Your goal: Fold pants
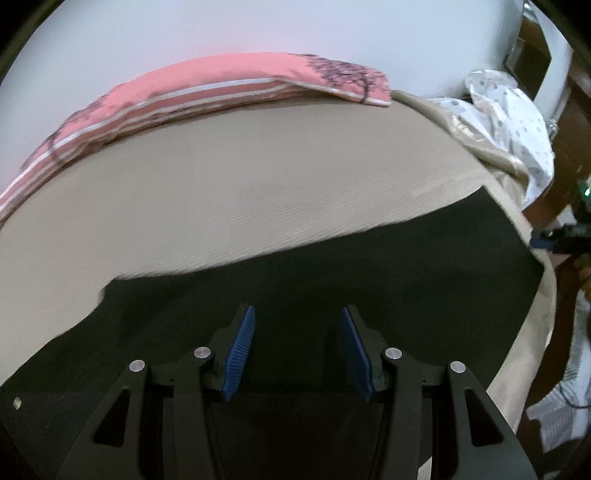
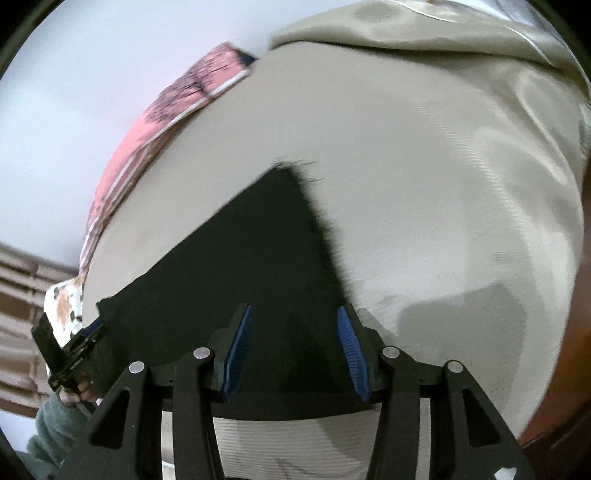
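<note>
Here, dark pants (image 1: 295,266) lie flat on my beige bedsheet (image 1: 221,192), spread across its near part. My left gripper (image 1: 297,350) hangs above the pants, its blue pads (image 1: 240,354) partly apart with nothing between them. My right gripper (image 2: 295,350) hangs over a pointed corner of the pants, its jaws likewise partly apart and empty. Beyond the pants, along the sheet's far edge by the white wall (image 1: 184,33), lies a pink striped pillow (image 1: 229,88).

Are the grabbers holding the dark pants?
No. Both the left hand-held gripper and the right hand-held gripper are open above the dark pants, holding nothing.
</note>
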Available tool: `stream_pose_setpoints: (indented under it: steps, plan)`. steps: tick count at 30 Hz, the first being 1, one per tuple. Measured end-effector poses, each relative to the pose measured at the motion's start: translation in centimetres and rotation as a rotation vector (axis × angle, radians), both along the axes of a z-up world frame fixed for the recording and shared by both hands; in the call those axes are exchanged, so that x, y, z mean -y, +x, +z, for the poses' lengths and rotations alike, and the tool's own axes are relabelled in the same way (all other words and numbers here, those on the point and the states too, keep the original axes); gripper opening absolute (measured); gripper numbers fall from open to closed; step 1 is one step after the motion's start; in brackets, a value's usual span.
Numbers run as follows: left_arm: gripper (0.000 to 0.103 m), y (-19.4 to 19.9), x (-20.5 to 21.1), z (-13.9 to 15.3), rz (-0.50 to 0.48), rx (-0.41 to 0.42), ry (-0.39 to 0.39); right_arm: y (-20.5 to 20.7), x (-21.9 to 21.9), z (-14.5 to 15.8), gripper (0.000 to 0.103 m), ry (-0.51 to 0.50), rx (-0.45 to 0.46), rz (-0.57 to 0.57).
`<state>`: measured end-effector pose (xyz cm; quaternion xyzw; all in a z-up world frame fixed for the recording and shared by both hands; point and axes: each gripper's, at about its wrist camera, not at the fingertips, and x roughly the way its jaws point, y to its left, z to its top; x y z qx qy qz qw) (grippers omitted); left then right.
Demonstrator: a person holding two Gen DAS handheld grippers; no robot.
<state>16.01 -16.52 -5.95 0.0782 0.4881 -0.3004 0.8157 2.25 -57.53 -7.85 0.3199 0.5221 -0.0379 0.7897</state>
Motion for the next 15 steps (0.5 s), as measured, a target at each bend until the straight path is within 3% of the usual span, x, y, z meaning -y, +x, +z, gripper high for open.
stream_pose_setpoints:
  steps: [3,9,15]
  plan:
    - [0.05,0.4,3.1,-0.4,-0.038,-0.025,-0.025,-0.2,1.2,-0.8,0.046,0.001,-0.012,-0.014]
    - [0.05,-0.3,6.5,-2.7,-0.097,-0.024,0.045,-1.1,3.3,-1.7,0.046,0.099,0.022,0.045]
    - [0.061,-1.2,7.7,-3.1,-0.122,0.016,0.074,-0.2,3.8,-3.5,0.044,0.296,0.087,0.142]
